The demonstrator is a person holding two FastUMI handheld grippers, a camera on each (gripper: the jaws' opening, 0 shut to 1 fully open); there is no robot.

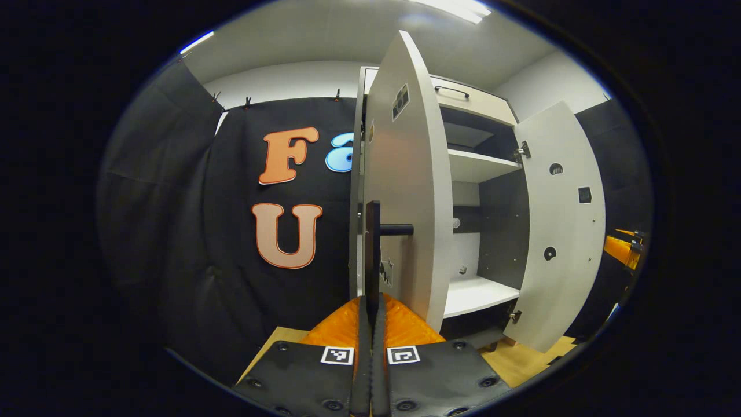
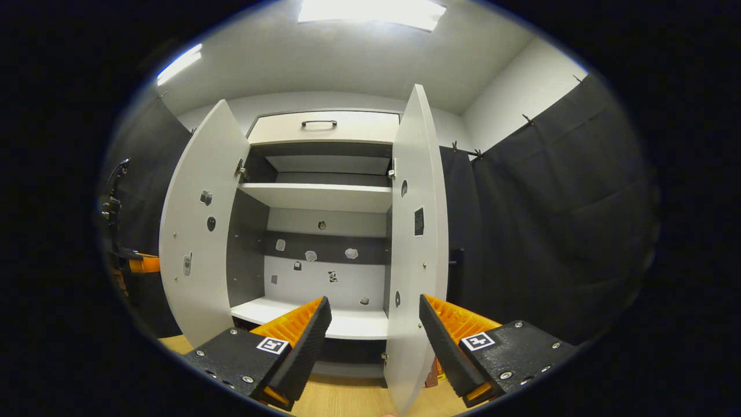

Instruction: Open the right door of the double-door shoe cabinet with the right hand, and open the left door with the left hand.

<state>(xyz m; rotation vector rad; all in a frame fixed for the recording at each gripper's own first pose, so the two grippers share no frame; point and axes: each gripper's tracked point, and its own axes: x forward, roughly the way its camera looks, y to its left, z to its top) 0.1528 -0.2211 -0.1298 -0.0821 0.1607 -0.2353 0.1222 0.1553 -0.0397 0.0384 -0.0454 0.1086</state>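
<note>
Left gripper view: the left gripper (image 1: 371, 324) is clamped on the dark handle (image 1: 374, 249) of the left door (image 1: 405, 191), which stands swung wide, edge-on ahead. Beyond it the shoe cabinet (image 1: 480, 168) lies open, right door (image 1: 558, 226) swung out.

Right gripper view: the right gripper (image 2: 375, 324) is released, fingers spread, level with the right door's near edge between them; open shelves lie ahead.

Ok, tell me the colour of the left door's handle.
Black. The handle on the left door shows best in the left gripper view.
</note>
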